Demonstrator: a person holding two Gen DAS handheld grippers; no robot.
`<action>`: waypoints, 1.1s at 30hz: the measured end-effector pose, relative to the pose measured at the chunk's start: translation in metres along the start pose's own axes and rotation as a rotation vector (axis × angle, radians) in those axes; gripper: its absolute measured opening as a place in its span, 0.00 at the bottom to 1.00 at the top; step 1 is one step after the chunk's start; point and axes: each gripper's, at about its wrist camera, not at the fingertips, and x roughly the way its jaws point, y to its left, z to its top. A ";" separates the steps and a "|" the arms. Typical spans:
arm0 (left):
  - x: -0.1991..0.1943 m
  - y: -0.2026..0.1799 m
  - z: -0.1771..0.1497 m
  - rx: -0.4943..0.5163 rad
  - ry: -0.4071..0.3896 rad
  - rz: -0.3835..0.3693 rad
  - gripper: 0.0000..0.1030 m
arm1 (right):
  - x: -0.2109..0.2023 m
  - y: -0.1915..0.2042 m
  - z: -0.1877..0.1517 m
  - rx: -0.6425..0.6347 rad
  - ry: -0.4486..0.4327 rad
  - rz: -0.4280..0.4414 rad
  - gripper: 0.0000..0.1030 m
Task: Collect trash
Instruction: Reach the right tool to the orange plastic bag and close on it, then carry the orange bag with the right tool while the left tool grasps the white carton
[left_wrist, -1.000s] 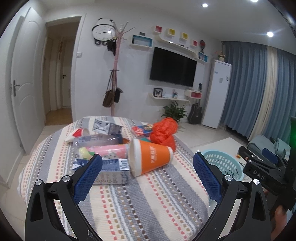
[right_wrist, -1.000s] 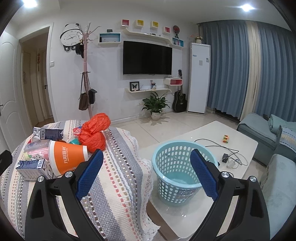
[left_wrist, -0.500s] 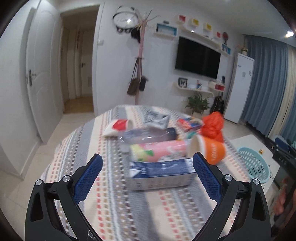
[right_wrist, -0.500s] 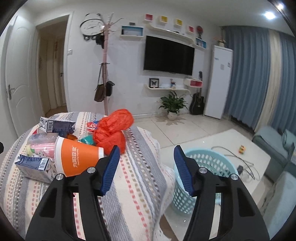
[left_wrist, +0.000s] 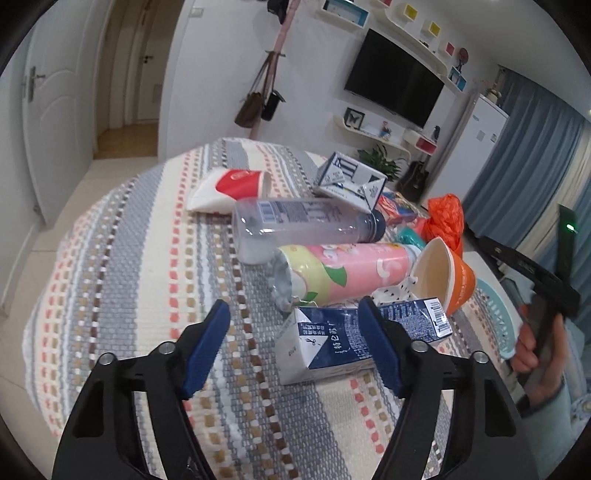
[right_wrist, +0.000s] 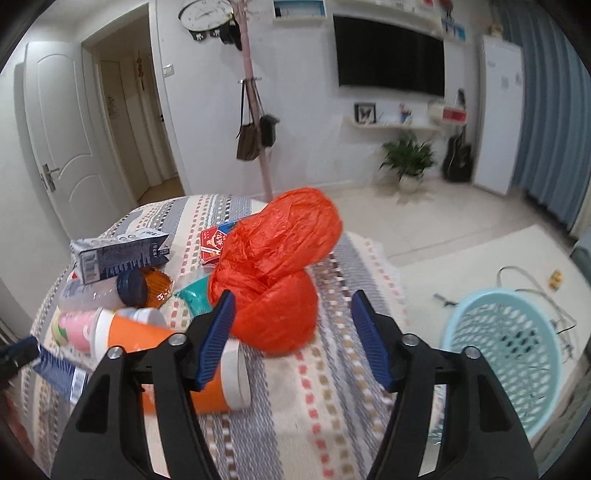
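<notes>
While my left claw (left_wrist: 293, 332) closes on nothing, the milk carton (left_wrist: 332, 341) lies beside it. My right claw (right_wrist: 291, 325), opening and empty, has come closer to the orange bag (right_wrist: 275, 273).

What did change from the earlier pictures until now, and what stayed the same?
Both grippers came closer to the trash. The left gripper, jaws closing, now reaches the blue milk carton without gripping it. The right gripper, jaws opening, faces the orange bag. Nothing was picked up; the trash and the basket stayed put.
</notes>
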 end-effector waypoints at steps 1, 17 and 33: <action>0.004 0.002 0.001 -0.007 0.008 -0.015 0.63 | 0.009 -0.001 0.002 0.002 0.016 0.015 0.64; 0.009 -0.038 -0.026 0.079 0.091 -0.144 0.43 | 0.065 -0.006 0.007 0.067 0.170 0.143 0.61; 0.003 -0.109 -0.071 0.376 0.128 -0.176 0.76 | 0.032 -0.007 0.004 -0.021 0.053 0.115 0.21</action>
